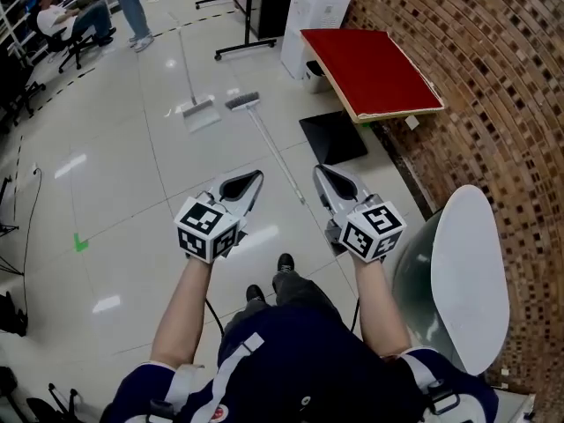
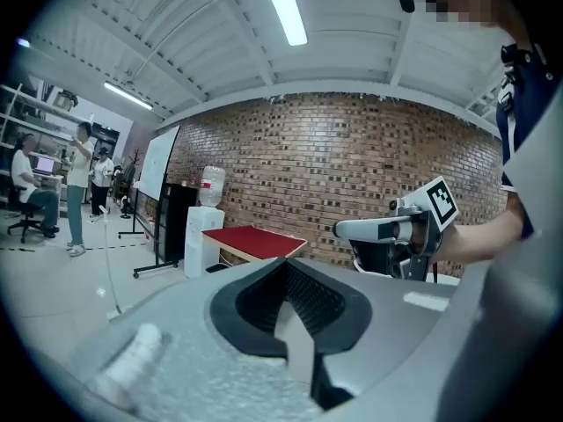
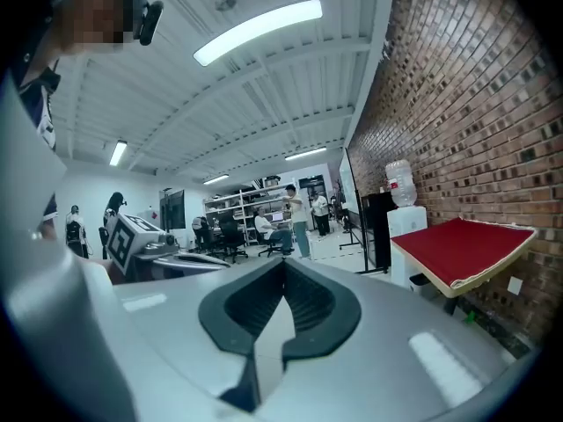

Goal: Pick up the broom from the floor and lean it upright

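Note:
The broom lies flat on the pale floor ahead, its grey head at the far end and its thin handle running back toward me. The handle's near end lies on the floor between my two grippers as seen from the head view. My left gripper is shut and empty, held out level just left of that end. My right gripper is also shut and empty, just right of it. In the gripper views each pair of jaws, left gripper and right gripper, meets at the tips with nothing between them.
A dustpan with a long upright handle stands left of the broom head. A red-topped table and a brick wall line the right side. A white round chair is close at my right. People stand and sit at the far left.

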Demonstrator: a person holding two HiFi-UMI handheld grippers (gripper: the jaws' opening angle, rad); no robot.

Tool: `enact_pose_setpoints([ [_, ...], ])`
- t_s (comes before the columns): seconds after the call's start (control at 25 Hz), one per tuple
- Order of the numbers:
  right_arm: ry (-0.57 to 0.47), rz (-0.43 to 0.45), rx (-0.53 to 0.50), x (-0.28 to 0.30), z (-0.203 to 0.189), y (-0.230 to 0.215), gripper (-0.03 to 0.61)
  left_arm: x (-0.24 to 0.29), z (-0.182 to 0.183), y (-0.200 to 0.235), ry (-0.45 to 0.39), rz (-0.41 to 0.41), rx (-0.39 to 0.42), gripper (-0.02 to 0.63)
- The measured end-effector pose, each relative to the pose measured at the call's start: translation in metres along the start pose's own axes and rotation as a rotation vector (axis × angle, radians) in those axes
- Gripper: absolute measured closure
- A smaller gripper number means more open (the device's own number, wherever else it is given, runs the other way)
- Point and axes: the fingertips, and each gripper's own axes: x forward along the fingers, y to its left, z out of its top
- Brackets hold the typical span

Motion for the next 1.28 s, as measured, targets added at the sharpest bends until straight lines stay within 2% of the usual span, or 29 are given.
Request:
enact_pose_setpoints([
  [0.2,-0.015,-0.035,0.030,0.030,-0.003,-0.038,0.577,0.044,-0.006,0.028,0.042,-0.056,0.016,0.612],
  [0.52,-0.084,-0.078,0.113,0.100,0.006,-0.114,0.577,0.120,-0.005,0.096,0.142,-0.110,0.099,0.614],
  [0.72,-0.102,-0.129,0.136,0.122,0.013,-0.162,0.577,0.175,0.004,0.118,0.172,-0.188,0.163,0.614],
  [1.04,-0.109,-0.297,0.153,0.128,0.014,-0.215,0.577,0.256,0.003,0.131,0.212,-0.388,0.254,0.613],
  [1.28,-0.099,-0.548,0.176,0.127,0.010,-0.241,0.577,0.308,-0.014,0.144,0.263,-0.644,0.296,0.612],
])
